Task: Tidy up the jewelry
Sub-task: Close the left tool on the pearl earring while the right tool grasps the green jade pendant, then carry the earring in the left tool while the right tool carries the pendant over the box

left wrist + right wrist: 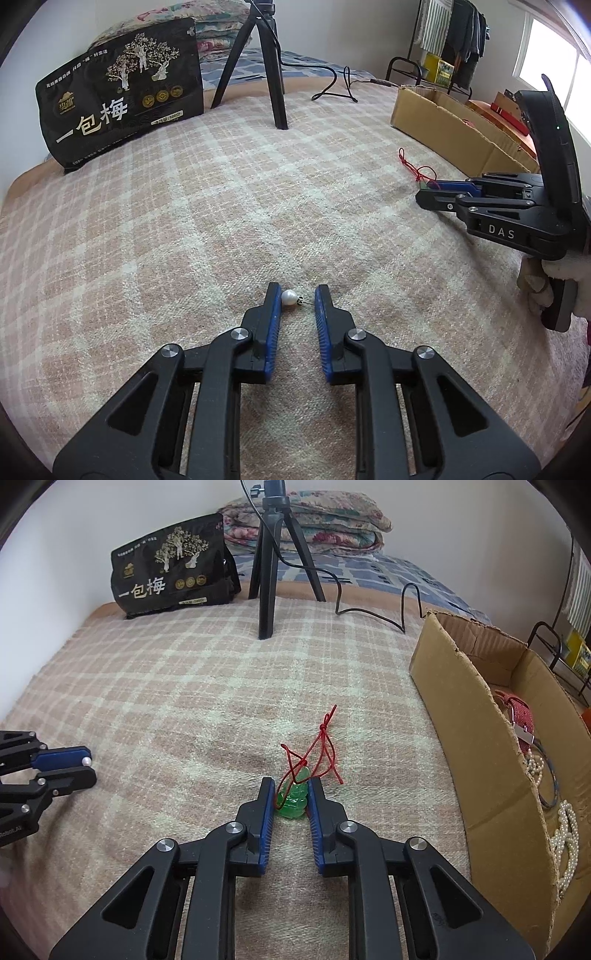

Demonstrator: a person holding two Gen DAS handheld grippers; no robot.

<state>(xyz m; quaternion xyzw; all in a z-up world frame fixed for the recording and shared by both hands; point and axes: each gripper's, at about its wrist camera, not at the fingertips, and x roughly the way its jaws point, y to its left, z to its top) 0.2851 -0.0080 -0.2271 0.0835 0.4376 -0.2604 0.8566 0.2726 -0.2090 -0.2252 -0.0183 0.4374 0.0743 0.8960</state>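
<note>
A white pearl earring (290,297) with a thin pin lies on the plaid blanket between the fingers of my left gripper (297,295); the pearl touches the left finger, the pin tip the right one. In the right wrist view the pearl (86,761) shows at the left gripper's tips (83,766). My right gripper (290,794) is closed around a green pendant (294,800) on a red cord (321,744), both pads touching it on the blanket. The right gripper (428,190) and red cord (413,168) also show in the left wrist view.
A cardboard box (476,738) stands at the right, holding pearl strands (565,849), a red watch strap (517,716) and a bangle. A black tripod (271,561) with a cable and a black snack bag (170,568) stand at the back, before folded quilts.
</note>
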